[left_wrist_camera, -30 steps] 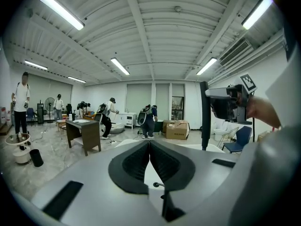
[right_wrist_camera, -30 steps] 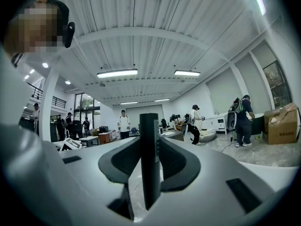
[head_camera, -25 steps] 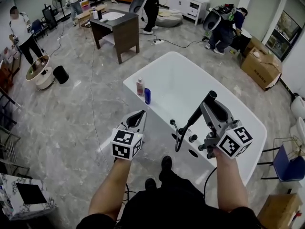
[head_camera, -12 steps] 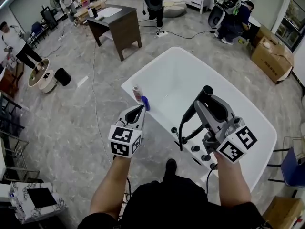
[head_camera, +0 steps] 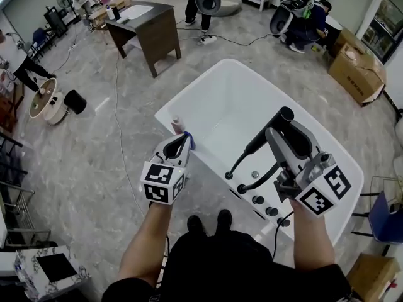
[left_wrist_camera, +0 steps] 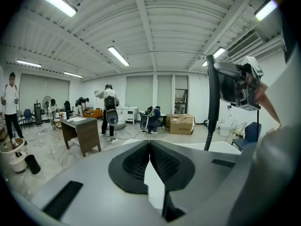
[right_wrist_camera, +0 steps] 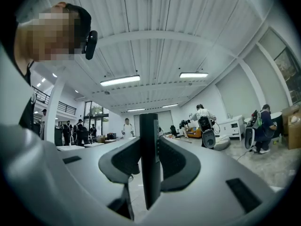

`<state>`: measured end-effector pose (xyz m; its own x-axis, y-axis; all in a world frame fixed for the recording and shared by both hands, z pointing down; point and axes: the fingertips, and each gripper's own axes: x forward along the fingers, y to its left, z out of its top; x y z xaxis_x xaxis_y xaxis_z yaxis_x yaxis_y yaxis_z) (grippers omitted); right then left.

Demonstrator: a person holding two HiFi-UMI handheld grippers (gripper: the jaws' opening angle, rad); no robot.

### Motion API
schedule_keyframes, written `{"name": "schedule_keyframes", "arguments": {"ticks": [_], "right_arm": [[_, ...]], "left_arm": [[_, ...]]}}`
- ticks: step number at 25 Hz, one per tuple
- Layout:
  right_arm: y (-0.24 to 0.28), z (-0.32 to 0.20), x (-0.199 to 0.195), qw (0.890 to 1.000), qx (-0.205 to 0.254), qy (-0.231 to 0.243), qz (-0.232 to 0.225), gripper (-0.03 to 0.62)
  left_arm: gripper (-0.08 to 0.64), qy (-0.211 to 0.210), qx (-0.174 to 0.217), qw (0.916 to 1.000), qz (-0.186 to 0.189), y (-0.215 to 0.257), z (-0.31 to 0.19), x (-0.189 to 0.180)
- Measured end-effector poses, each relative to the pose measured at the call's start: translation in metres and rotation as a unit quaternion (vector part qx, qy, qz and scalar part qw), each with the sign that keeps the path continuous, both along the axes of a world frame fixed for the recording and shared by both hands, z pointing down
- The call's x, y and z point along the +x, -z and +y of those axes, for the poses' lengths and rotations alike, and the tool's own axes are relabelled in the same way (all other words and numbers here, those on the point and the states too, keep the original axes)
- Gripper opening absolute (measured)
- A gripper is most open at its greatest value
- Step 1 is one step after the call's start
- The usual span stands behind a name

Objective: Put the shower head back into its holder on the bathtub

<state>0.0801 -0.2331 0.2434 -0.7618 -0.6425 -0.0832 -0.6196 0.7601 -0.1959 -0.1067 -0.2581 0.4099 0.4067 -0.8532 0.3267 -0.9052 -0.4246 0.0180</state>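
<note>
The black shower head (head_camera: 258, 145) is a slim stick that slants over the white bathtub (head_camera: 252, 93). My right gripper (head_camera: 281, 126) is shut on its upper end. In the right gripper view the handle (right_wrist_camera: 149, 164) stands upright, pinched between the pads. Its black hose (head_camera: 259, 180) curves down to the tub's near rim, beside a row of dark fittings (head_camera: 271, 211). My left gripper (head_camera: 183, 137) is shut on nothing and hovers at the tub's left rim. In the left gripper view its jaws (left_wrist_camera: 149, 145) meet, and the shower head (left_wrist_camera: 210, 107) shows at the right.
A white bottle (head_camera: 177, 125) and a blue bottle (head_camera: 189, 142) stand on the tub's left rim by the left gripper. Beyond are a dark desk (head_camera: 145, 33), cardboard boxes (head_camera: 356, 74), several people, a floor cable (head_camera: 119, 131) and a blue chair (head_camera: 384, 219).
Both grippers have moved forward over the tub. The left one now sits beside the bottles. The shower head has travelled with the right gripper, still gripped.
</note>
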Motion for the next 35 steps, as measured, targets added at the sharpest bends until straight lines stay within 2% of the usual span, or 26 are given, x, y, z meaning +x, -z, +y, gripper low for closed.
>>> {"name": "schedule_keyframes", "arguments": {"ticks": [9,16,22,35], "right_arm": [[0.001,-0.018,-0.008,0.998,-0.001,-0.055,0.014,0.133],[-0.034,-0.009,-0.012,0.994,-0.027,-0.097,0.031,0.133],[-0.069,-0.010,-0.013,0.991,-0.057,-0.117,0.044,0.133],[-0.172,-0.019,-0.003,0.979,-0.153,-0.112,0.080,0.135]], "left_arm": [[0.015,-0.040,0.024,0.9988,0.017,0.021,-0.016,-0.009],[0.015,-0.063,0.032,0.9969,0.035,0.023,0.005,-0.020],[0.015,-0.080,0.001,0.9964,0.029,-0.004,0.008,-0.023],[0.015,-0.097,-0.058,0.9922,0.051,-0.048,0.002,0.020]]}}
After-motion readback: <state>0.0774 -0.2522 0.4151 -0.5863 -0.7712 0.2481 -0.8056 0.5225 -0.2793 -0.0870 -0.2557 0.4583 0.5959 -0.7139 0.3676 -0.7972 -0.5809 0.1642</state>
